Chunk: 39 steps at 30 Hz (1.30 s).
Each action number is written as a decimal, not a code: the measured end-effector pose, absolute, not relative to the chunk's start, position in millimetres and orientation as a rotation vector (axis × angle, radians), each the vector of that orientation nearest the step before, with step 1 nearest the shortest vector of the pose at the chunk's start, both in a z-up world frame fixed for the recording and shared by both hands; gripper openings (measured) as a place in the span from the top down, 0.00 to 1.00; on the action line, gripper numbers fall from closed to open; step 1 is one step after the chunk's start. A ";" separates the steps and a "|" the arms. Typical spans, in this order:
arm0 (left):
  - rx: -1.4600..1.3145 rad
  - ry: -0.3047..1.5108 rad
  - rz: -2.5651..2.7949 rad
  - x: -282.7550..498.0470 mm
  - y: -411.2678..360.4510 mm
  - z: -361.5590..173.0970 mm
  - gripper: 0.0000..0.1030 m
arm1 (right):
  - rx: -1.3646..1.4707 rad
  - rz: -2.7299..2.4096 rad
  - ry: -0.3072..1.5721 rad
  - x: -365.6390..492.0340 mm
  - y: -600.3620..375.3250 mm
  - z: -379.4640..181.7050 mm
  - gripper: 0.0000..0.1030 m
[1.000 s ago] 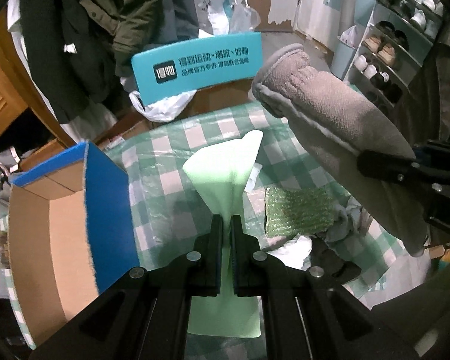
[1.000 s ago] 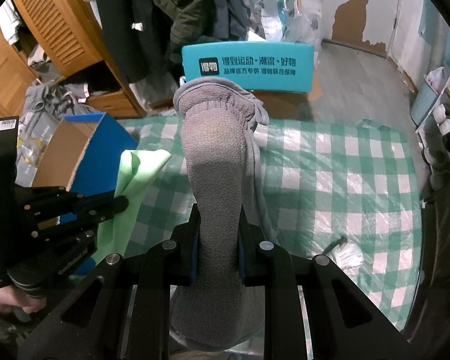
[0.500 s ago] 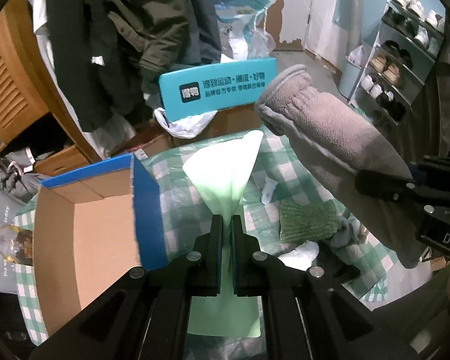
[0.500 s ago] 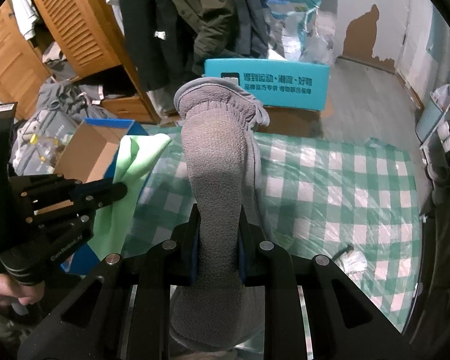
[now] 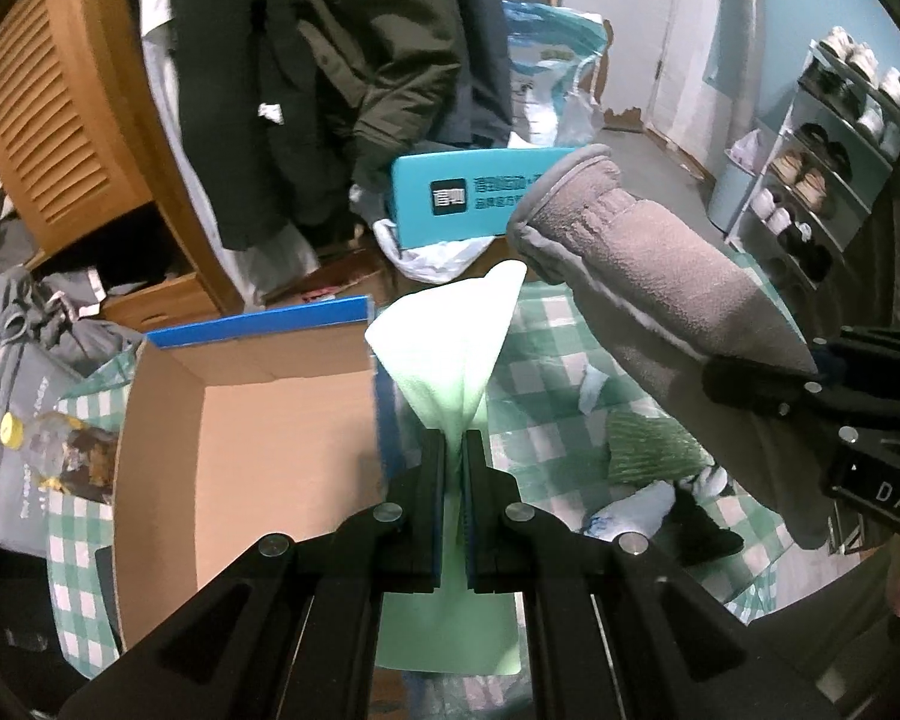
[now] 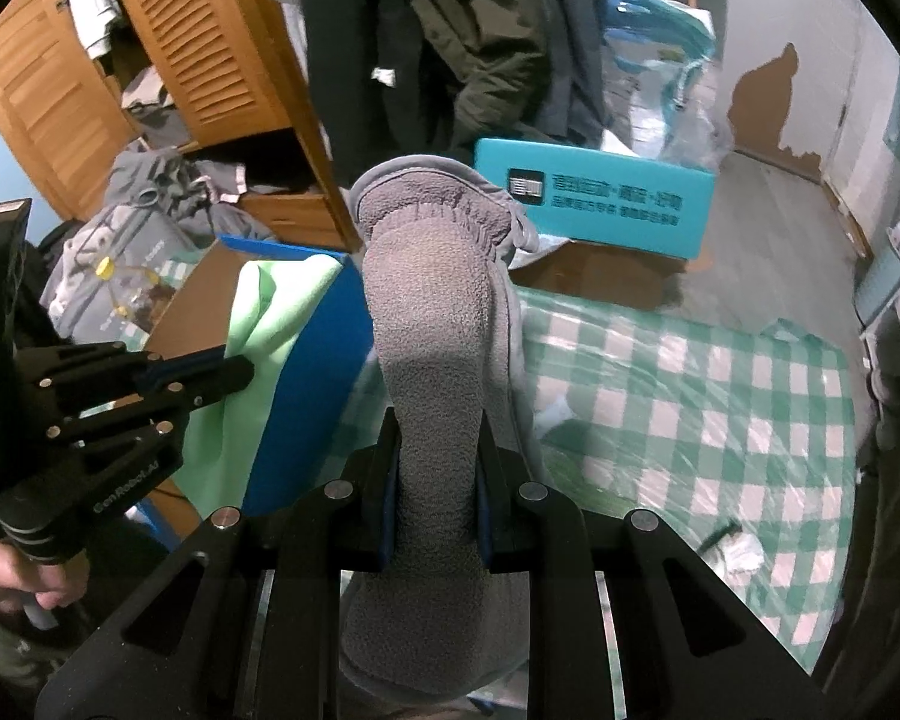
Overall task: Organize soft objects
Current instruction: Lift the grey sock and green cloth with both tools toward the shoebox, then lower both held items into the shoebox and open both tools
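My left gripper (image 5: 453, 444) is shut on a light green cloth (image 5: 450, 342) and holds it in the air beside the right wall of an open cardboard box with blue outer sides (image 5: 240, 420). My right gripper (image 6: 438, 438) is shut on a thick grey fleece sock (image 6: 432, 324) that stands up from the jaws, above the checked tablecloth. In the right wrist view the green cloth (image 6: 258, 336) hangs against the box's blue side (image 6: 318, 384). The sock also shows in the left wrist view (image 5: 642, 264).
A green-and-white checked table (image 6: 720, 396) holds a green knit item (image 5: 648, 450), white items (image 5: 630, 510) and a dark item (image 5: 702, 528). A teal box (image 6: 594, 204) stands behind the table. A wooden wardrobe, hanging coats and a shoe rack (image 5: 822, 168) surround it.
Both grippers have lifted and swung left toward the cardboard box, still holding the cloth and the sock. The box interior now fills more of the left wrist view.
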<state>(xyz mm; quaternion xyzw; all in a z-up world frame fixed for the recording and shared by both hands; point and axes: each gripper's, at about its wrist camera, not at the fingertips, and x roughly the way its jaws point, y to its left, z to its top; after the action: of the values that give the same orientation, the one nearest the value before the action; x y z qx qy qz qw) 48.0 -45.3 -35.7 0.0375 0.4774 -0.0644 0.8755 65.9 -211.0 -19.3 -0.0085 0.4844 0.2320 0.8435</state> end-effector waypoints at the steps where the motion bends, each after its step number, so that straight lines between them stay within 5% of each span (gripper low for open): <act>1: 0.075 0.995 -0.128 47.0 -41.0 -35.2 0.95 | -0.021 0.496 1.024 66.3 -206.8 -19.5 0.82; 39: -0.069 1.060 0.113 39.2 113.8 -76.5 0.95 | -0.137 0.674 1.102 85.5 -19.9 -38.3 0.82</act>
<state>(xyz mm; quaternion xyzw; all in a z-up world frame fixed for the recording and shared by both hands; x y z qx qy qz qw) 39.2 113.8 -76.5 -0.0327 0.5050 0.0539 0.8608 85.5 -19.9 -38.3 -0.0638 0.5131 0.3140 0.7963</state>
